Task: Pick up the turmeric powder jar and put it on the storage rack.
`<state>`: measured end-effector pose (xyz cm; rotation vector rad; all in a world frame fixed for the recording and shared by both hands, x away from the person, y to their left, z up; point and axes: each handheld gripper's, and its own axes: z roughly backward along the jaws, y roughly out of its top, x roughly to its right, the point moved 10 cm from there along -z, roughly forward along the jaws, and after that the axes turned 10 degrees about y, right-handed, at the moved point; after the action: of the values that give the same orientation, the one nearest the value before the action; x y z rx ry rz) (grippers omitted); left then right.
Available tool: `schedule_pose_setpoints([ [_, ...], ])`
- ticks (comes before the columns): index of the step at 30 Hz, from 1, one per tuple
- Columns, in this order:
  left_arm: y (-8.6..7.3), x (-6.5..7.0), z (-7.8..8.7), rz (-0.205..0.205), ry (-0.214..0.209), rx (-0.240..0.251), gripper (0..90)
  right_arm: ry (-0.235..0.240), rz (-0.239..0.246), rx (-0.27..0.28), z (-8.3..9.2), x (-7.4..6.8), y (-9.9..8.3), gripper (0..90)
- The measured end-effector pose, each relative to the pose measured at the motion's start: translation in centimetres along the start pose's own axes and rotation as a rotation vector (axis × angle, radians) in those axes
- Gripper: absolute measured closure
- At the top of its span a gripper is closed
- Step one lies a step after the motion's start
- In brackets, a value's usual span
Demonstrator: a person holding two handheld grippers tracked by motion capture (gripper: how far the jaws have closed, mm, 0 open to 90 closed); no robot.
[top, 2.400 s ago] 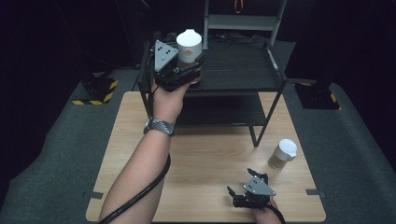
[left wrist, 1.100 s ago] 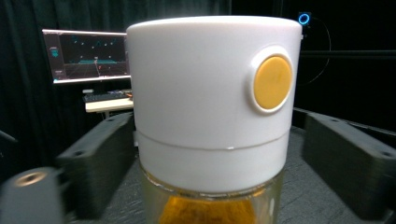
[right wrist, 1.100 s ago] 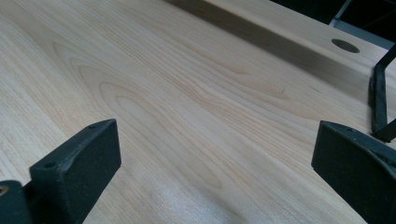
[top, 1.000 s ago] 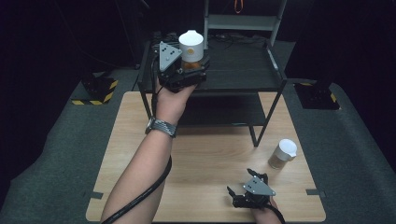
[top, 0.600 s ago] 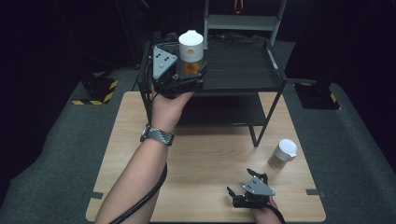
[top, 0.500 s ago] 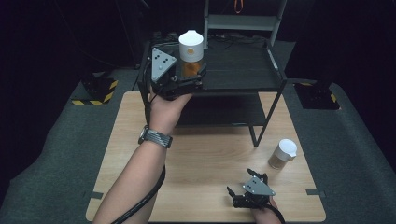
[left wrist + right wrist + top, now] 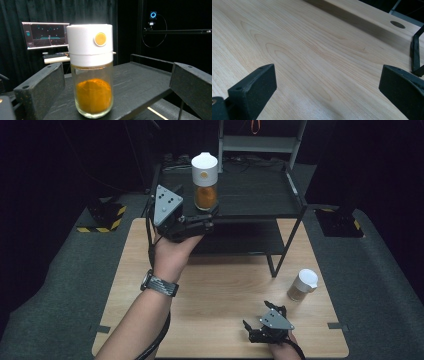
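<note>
spice jar [image 7: 204, 181] with white cap and orange powder stands upright on the top shelf of the black rack [image 7: 260, 200], near its front left corner. left gripper [image 7: 200, 222] sits at the rack's front edge just short of the jar, jaws spread wide, one on each side of the jar, neither touching the glass. right gripper [image 7: 260, 332] rests on the wooden table [image 7: 220, 285] well in front of the rack, jaws spread, nothing between them. second white-capped jar [image 7: 302, 285] stands on the table right of the rack's front leg.

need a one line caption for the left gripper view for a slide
Open left gripper facing a white-capped glass jar of orange powder standing upright on the black shelf.
</note>
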<state>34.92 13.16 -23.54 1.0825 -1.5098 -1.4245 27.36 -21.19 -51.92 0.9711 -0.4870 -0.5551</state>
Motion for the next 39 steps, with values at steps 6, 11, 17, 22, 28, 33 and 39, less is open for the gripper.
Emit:
schedule_pose_setpoints([
  [6, -1.1, 0.2, 1.4, -0.005, -0.011, 0.008, 0.3, -0.001, 0.0, -0.003, 0.0, 0.0, 0.0, 0.6],
  [11, -2.2, 0.1, 2.3, -0.009, -0.007, 0.006, 0.2, -0.002, 0.0, -0.006, 0.0, -0.1, 0.0, 0.6],
  [17, -3.4, -0.2, 3.2, -0.014, -0.002, -0.007, 0.3, -0.001, 0.0, -0.007, 0.0, -0.1, 0.0, 0.6],
  [22, -4.7, -0.4, 4.0, -0.013, -0.006, -0.022, 0.3, -0.003, 0.004, -0.006, 0.0, -0.1, 0.0, 0.6],
  [28, -6.5, -0.3, 4.8, -0.003, -0.017, -0.039, 0.3, -0.004, 0.004, -0.008, 0.0, -0.1, 0.1, 0.6],
  [33, -8.2, -0.2, 5.2, -0.011, -0.024, -0.054, 0.3, -0.005, 0.006, -0.008, 0.0, -0.1, 0.0, 0.6],
  [39, -10.3, -0.1, 5.8, -0.026, -0.02, -0.084, 0.3, -0.005, 0.006, -0.009, 0.0, -0.1, 0.0, 0.6],
])
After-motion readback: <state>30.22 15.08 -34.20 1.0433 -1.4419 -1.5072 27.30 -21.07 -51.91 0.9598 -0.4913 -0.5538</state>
